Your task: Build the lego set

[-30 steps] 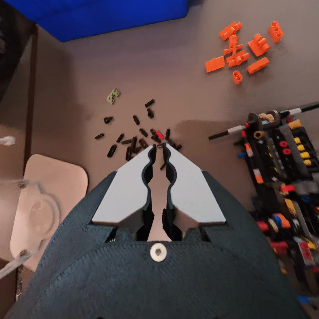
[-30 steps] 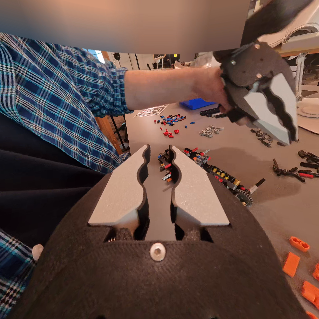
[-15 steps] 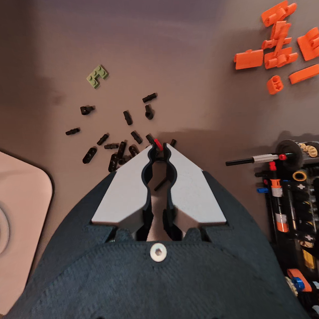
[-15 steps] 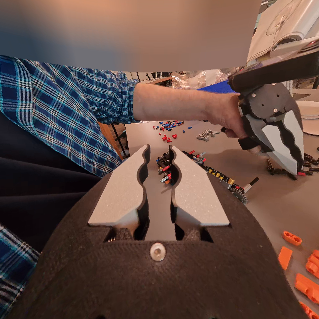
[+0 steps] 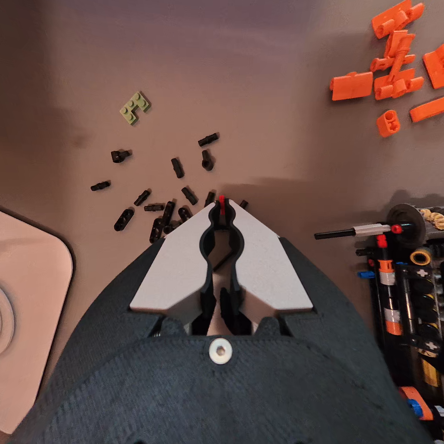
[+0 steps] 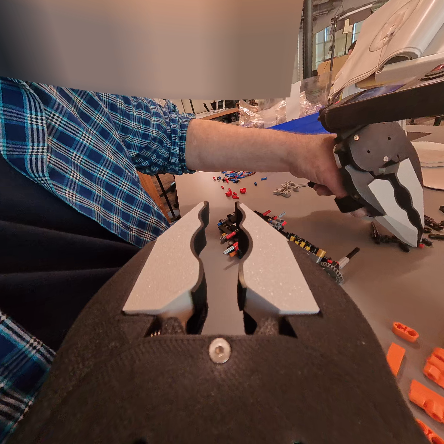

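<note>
My left gripper (image 5: 221,204) is down on the table among several small black pins (image 5: 165,211), shut on a small red pin (image 5: 221,203) that sticks out past its tips. The right wrist view shows it from the side (image 6: 419,242), tips on the table in the black pin pile (image 6: 394,239). My right gripper (image 6: 222,204) is open and empty, held low over the table. The long black lego chassis (image 6: 300,240) lies beyond it, with a gear and axle at one end; it also shows in the left wrist view (image 5: 408,288).
Orange lego parts (image 5: 394,72) lie at the far right and in the right wrist view (image 6: 422,374). A green plate (image 5: 135,108) lies alone. Red, blue and grey part piles (image 6: 235,182) sit farther off. A pale tray (image 5: 28,276) is at the left. A person's forearm (image 6: 252,149) crosses the view. Across from one pair of fingers to the other is roughly 25 centimeters.
My left gripper came down onto the black pin pile and closed its tips on the red pin. The right gripper stayed open and almost still.
</note>
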Tool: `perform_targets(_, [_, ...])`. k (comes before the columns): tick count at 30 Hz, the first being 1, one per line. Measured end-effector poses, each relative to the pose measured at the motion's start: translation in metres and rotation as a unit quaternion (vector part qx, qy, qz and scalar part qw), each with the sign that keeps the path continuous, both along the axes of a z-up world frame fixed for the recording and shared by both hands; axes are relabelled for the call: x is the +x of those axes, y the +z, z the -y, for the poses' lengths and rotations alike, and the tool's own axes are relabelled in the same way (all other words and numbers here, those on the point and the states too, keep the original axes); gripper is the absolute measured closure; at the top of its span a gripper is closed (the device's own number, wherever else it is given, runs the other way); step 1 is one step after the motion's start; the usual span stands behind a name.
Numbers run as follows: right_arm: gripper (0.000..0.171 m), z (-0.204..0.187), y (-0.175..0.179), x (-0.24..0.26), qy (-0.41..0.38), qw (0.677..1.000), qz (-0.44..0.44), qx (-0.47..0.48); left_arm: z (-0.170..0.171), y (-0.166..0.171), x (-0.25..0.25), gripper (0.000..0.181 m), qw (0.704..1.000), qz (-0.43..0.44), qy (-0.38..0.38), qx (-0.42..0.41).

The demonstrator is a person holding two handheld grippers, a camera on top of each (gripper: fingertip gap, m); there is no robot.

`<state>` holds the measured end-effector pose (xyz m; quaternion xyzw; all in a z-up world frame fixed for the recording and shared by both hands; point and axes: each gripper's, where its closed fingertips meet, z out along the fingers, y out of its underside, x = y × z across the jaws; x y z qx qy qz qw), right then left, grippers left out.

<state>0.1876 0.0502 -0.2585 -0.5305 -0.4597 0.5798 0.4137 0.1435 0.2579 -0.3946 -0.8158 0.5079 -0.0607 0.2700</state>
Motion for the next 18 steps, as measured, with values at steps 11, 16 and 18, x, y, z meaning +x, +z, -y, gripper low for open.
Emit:
perform_targets(11, [0.153,0.000,0.000,0.001,0.000,1.000,-0.002,0.000,0.014,0.063,-0.029,0.180,0.997,0.052,0.026,0.053])
perform_targets(16, [0.153,0.002,-0.002,-0.001,0.004,1.000,0.002,0.001,0.052,0.096,-0.090,0.180,0.992,0.046,0.089,0.082])
perform_targets(18, [0.153,0.003,-0.003,-0.002,0.006,1.000,0.004,0.002,0.076,0.102,-0.120,0.180,0.988,0.042,0.122,0.085])
